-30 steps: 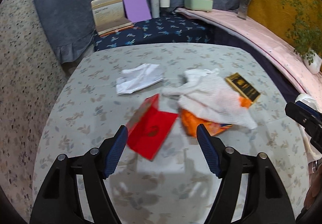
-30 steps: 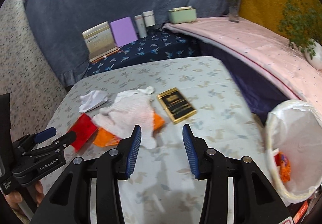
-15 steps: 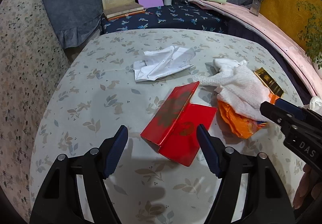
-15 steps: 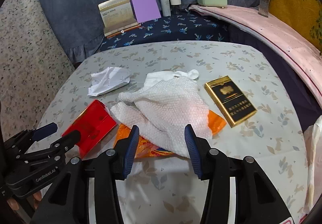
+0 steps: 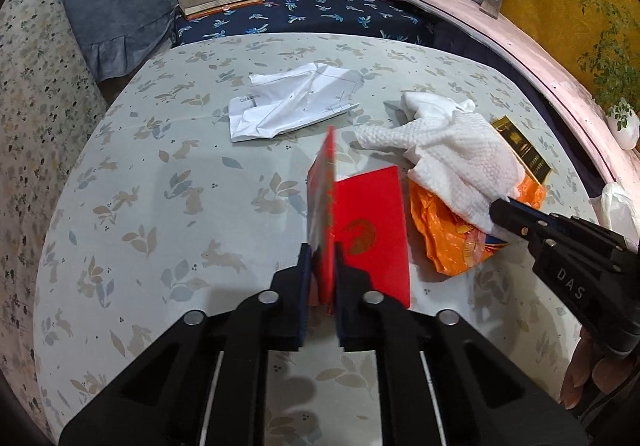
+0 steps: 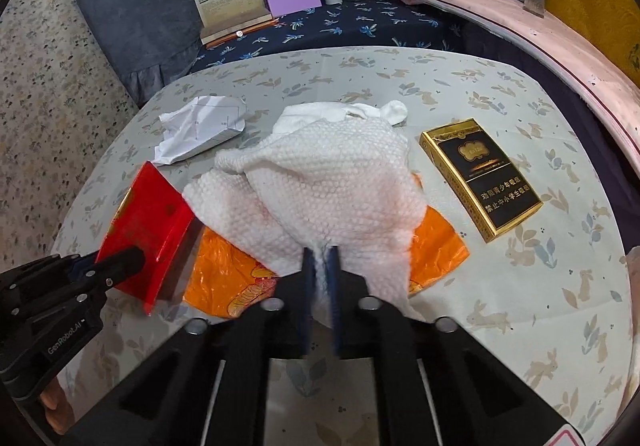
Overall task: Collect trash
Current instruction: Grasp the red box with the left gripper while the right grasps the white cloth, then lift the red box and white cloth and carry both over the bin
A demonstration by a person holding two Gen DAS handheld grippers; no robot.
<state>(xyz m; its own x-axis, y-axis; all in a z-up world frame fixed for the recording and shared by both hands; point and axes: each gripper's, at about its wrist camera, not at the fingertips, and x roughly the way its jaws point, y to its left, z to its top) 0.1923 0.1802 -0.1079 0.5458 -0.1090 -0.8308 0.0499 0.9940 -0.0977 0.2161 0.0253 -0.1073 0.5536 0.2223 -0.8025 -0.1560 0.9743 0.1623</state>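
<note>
Red card (image 5: 326, 205) inside left gripper (image 5: 320, 262)

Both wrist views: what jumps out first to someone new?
The red folded card at the near middle of the table, its raised flap pinched in the left tool. Right of it, the white textured cloth draped over an orange wrapper, its near edge clamped in the right tool. Loose beside them: crumpled white paper farther back, a black-and-gold pack to the right.
</note>
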